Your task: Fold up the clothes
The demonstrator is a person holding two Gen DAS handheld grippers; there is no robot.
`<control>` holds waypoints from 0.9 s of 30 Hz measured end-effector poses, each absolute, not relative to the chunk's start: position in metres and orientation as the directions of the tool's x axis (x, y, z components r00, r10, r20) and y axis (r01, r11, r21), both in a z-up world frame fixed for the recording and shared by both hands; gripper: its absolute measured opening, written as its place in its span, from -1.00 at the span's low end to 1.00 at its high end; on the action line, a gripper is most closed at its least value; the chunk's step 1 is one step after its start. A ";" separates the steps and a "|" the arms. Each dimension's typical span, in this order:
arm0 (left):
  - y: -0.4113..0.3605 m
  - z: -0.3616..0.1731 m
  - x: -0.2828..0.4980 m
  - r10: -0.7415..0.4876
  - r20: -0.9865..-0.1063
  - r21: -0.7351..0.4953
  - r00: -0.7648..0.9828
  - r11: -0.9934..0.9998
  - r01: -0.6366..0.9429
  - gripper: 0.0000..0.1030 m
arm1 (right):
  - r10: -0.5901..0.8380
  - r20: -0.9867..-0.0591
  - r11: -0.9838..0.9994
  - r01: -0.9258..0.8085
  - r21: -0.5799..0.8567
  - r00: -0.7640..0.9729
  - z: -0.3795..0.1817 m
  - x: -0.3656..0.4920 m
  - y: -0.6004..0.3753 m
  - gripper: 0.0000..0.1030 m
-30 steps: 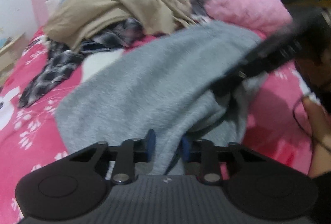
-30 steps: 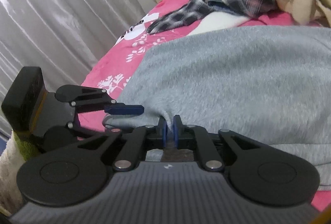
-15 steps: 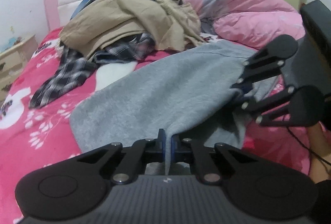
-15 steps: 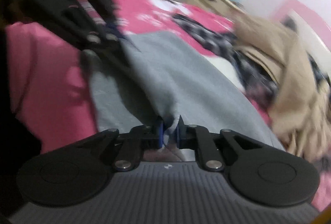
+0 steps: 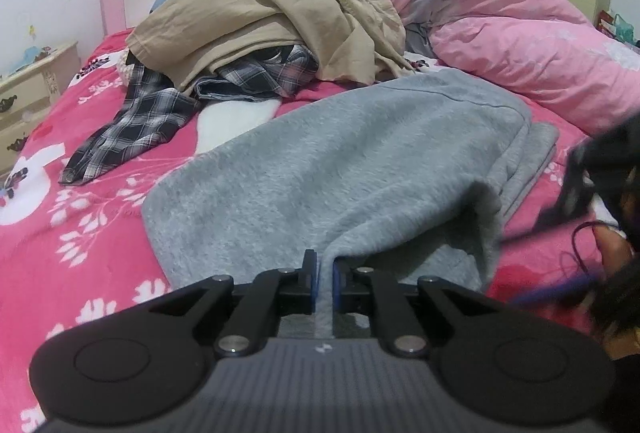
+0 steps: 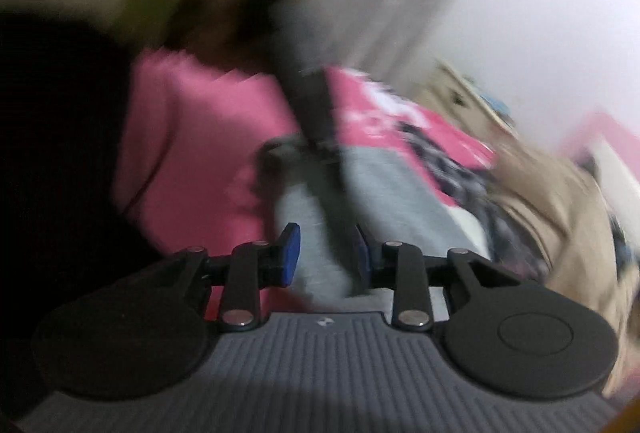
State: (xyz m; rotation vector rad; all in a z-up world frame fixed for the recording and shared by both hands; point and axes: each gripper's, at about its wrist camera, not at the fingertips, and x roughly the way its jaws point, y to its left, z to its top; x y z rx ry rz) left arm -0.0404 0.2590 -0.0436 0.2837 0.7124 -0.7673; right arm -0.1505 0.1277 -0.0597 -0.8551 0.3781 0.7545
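Down at the bottom centre of the left wrist view, the grey fleece garment (image 5: 360,161) runs straight into the left gripper (image 5: 324,281), spreading from there up and to the right across the middle of the frame over the pink floral bed (image 5: 52,233). The left gripper is pressed together on a thin fold of the garment's near edge, the blue pads (image 5: 311,283) nearly meeting with only the cloth between them. Over in the right wrist view everything is smeared with motion, but the right gripper (image 6: 326,257) is clearly spread wide, blue pad (image 6: 291,253) at left well apart from its partner, and grey fabric (image 6: 320,253) shows in the gap; whether it touches either pad is hard to say through the blur. The garment looks soft and fuzzy, doubled over on itself, with its right side curling into an open pocket of shadow just right of the left gripper and a stitched hem layer peeking out beyond it toward the right edge. Behind it, upper centre, sits a heap of tan clothing (image 5: 260,17) over a plaid shirt (image 5: 140,121), with a pink quilt (image 5: 520,33) bulging at upper right.
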 end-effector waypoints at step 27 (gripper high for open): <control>0.265 -0.036 -0.049 -0.563 -0.639 0.013 0.524 0.673 0.740 -0.45 | 0.401 -0.766 0.862 -0.490 0.129 0.503 -0.075 -0.039 0.121 -0.92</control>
